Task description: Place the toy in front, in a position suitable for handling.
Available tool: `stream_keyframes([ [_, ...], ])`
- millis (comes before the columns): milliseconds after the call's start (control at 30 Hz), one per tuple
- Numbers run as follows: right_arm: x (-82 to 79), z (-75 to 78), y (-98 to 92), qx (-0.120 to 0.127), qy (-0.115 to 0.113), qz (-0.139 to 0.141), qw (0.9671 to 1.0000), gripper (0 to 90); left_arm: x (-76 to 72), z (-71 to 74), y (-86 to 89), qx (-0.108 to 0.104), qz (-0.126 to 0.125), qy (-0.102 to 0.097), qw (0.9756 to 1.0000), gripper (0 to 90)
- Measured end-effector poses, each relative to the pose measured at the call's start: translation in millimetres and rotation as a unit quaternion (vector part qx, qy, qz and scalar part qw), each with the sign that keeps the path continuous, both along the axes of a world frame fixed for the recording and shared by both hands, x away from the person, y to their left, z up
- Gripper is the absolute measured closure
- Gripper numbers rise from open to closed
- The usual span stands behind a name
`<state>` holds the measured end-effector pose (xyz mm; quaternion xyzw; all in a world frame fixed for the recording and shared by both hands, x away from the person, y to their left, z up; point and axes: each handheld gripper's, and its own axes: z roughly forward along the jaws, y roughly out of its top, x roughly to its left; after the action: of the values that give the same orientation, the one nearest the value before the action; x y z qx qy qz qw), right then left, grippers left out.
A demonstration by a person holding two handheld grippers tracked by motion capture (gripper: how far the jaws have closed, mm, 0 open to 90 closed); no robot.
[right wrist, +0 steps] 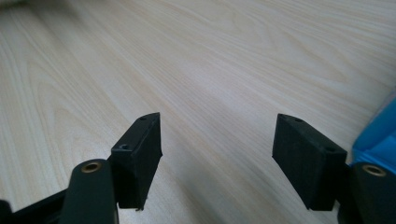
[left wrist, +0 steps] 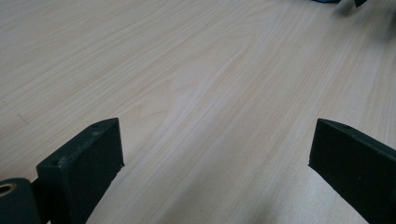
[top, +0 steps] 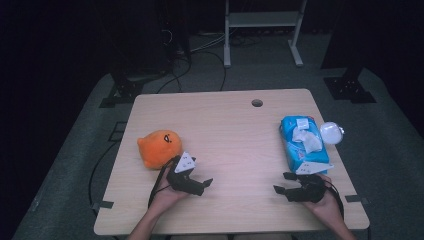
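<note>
Orange plush toy (top: 159, 147) sits at eleven o'clock, just beside my left gripper (top: 206, 184), whose jaws are spread over bare wooden table (top: 230, 125). My right gripper (top: 282, 183) is spread too, blue wipes pack (top: 301, 142) at one o'clock.

A: What sits at the table's (top: 225, 130) right edge?
B: A white bulb (top: 331, 133). A round hole (top: 257, 103) lies near the far edge.
A: Beyond?
B: Black cables (top: 200, 55), a white frame (top: 262, 20).

- Table (top: 235, 130): pale wood grain, smooth, matt.
- Toy (top: 159, 148): orange plush cloth.
- Pack (top: 300, 145) right of it: glossy blue plastic.
- Jaws: matt black.
</note>
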<state>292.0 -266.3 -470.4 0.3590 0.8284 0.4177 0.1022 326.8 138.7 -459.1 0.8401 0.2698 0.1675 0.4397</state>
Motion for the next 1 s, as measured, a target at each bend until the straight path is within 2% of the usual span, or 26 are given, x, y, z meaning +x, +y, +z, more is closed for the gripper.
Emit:
stream_keyframes([
  [167, 2.5, -2.9, 2.8, 0.003, 0.012, 0.004, 0.9999, 32.5, 3.3, 5.8, 8.4, -0.012, 0.014, -0.01, 0.9998, 3.4],
  [300, 3.3, -3.5, 3.7, 0.004, 0.012, 0.003, 0.9999, 32.6, 3.8, 10.4, 13.1, -0.016, 0.022, -0.02, 0.9994, 3.7],
  [333, 3.1, -3.1, 3.4, 0.005, 0.01, 0.005, 0.9999, 32.5, 4.5, 14.5, 16.0, -0.009, 0.032, -0.036, 0.9988, 3.7],
  [367, 2.7, -2.9, 3.0, 0.007, 0.01, 0.005, 0.9999, 32.5, 5.6, 17.4, 18.4, -0.009, 0.039, -0.044, 0.9982, 3.7],
  [433, 1.6, -2.1, 2.3, 0.011, 0.011, 0.005, 0.9999, 32.5, 6.8, 19.5, 20.7, -0.008, 0.042, -0.048, 0.9979, 3.8],
  [467, 0.5, -1.4, 0.2, 0.014, 0.009, 0.004, 0.9999, 32.5, 10.2, 26.4, 27.3, -0.016, 0.054, -0.057, 0.9968, 3.7],
  [633, -1.3, 0.0, -2.2, 0.021, 0.01, 0.002, 0.9997, 33.2, 14.2, 45.6, 50.9, -0.026, 0.077, -0.091, 0.9925, 3.6],
  [700, -1.3, 0.0, -1.5, 0.021, 0.009, 0.002, 0.9997, 33.2, 15.4, 51.2, 62.6, -0.036, 0.089, -0.095, 0.9909, 3.6],
  [733, -1.3, 0.0, -1.5, 0.021, 0.009, 0.002, 0.9997, 33.2, 15.4, 51.2, 62.6, -0.036, 0.089, -0.095, 0.9909, 3.6],
  [800, -1.0, -0.6, 0.8, 0.02, 0.013, 0.004, 0.9997, 33.1, 19.0, 54.9, 80.8, -0.04, 0.112, -0.102, 0.9877, 3.6],
  [867, -0.5, -1.3, 1.6, 0.02, 0.013, 0.005, 0.9997, 33.1, 22.0, 53.9, 92.4, -0.045, 0.129, -0.099, 0.9856, 3.6],
  [933, -0.1, -1.9, 1.9, 0.019, 0.015, 0.005, 0.9997, 33.2, 24.7, 51.6, 100.7, -0.055, 0.144, -0.095, 0.9835, 3.6],
  [1000, -0.3, -2.3, 2.6, 0.018, 0.017, 0.005, 0.9997, 33.2, 27.8, 47.8, 107.9, -0.056, 0.159, -0.094, 0.9811, 3.6],
])
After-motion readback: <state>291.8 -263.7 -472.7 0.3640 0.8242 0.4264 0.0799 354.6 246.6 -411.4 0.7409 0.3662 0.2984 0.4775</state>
